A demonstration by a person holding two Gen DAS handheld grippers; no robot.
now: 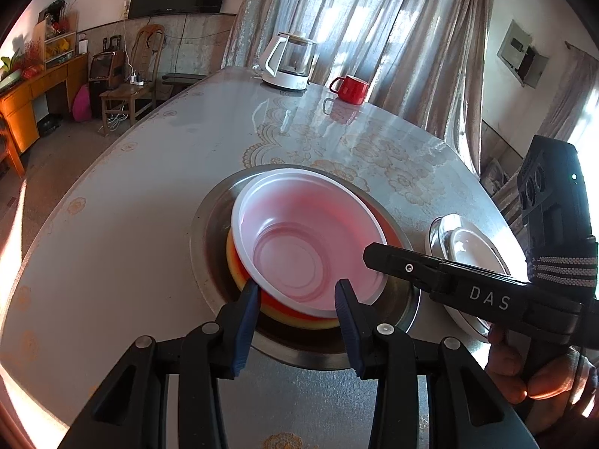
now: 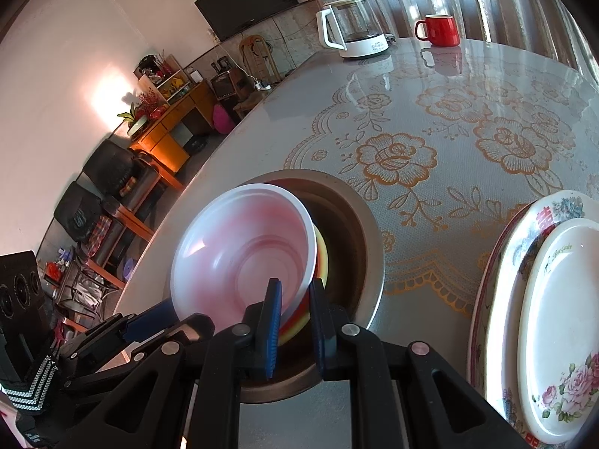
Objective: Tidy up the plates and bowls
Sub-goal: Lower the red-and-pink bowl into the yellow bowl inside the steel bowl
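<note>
The left gripper (image 1: 295, 299) sits nearest the lens, its blue-padded fingers (image 1: 247, 321) partly apart and straddling the near edge of a stack of bowls (image 1: 284, 314); whether the pads press on the stack cannot be told. The top of that stack is a white bowl (image 1: 307, 239) with a pinkish inside, empty, resting on red and yellow bowls whose rims show beneath it. The whole stack stands in a round steel basin (image 1: 209, 239) set on the bench (image 1: 131, 194), which is covered by a grey cloth with gold flowers.

The right gripper (image 2: 295, 321) is clamped on the rim of the white bowl (image 2: 239, 247) at its near edge, one blue pad inside the rim and one outside. Seen from the right wrist, that bowl is tilted up out of the stack, with the yellow rim (image 2: 322, 254) just behind it.

To the right of the basin lie stacked plates (image 2: 561, 321): a small white plate with pink roses on top of a larger flowered one, nothing on them. At the far edge of the bench stand a white kettle (image 1: 288, 61) with a glass body and a red mug (image 1: 350, 89), well apart from the bowls.
</note>
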